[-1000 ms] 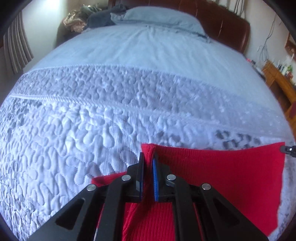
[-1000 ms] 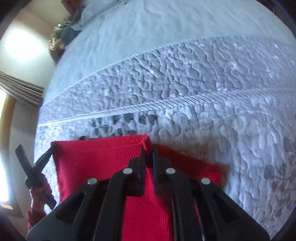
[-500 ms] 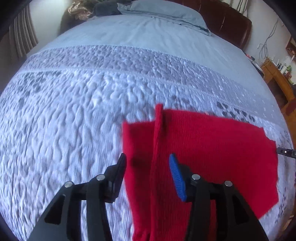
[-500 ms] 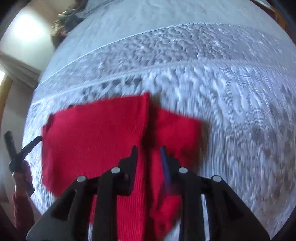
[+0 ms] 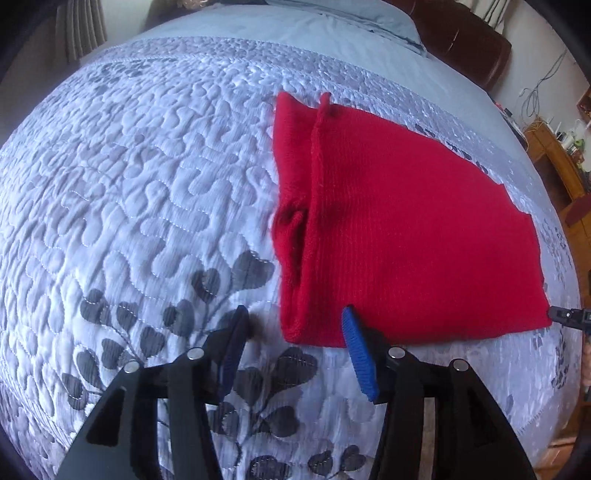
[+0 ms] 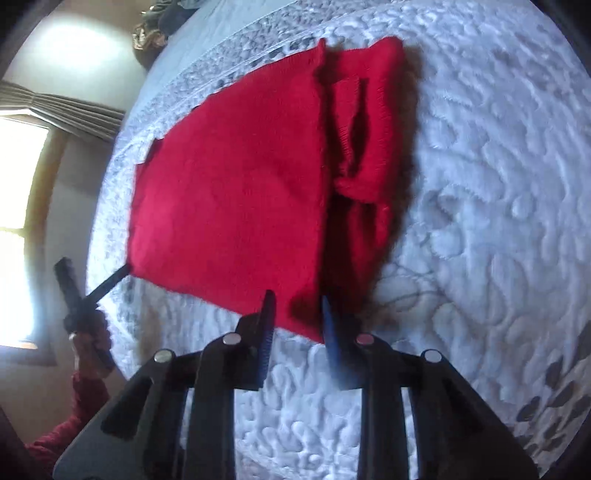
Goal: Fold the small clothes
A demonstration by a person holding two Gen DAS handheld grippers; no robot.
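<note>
A red knit garment [image 5: 406,221] lies folded flat on the quilted bedspread [image 5: 147,184], with a narrower layer showing along its left side. My left gripper [image 5: 294,312] hovers at the garment's near left corner. Its jaws are opening, and the corner lies below the gap with no pad pressing on it. In the right wrist view the same garment [image 6: 229,184] shows a bunched sleeve [image 6: 365,129] on its right side. My right gripper [image 6: 298,297] stands open at the near right corner, gripping nothing. The left gripper [image 6: 92,291], held by a hand, shows at that view's left edge.
A blue pillow [image 5: 369,18] and a brown headboard [image 5: 461,40] lie at the far end of the bed. Wooden furniture [image 5: 554,155] with small items stands to the right. A window and curtains [image 6: 74,107] are on the left, and a heap of clothes [image 6: 159,26] sits beyond the bed.
Both grippers were shut on the garment's upper edge a second ago. They have opened, let it go and drawn back to its near edge. The garment now lies flat.
</note>
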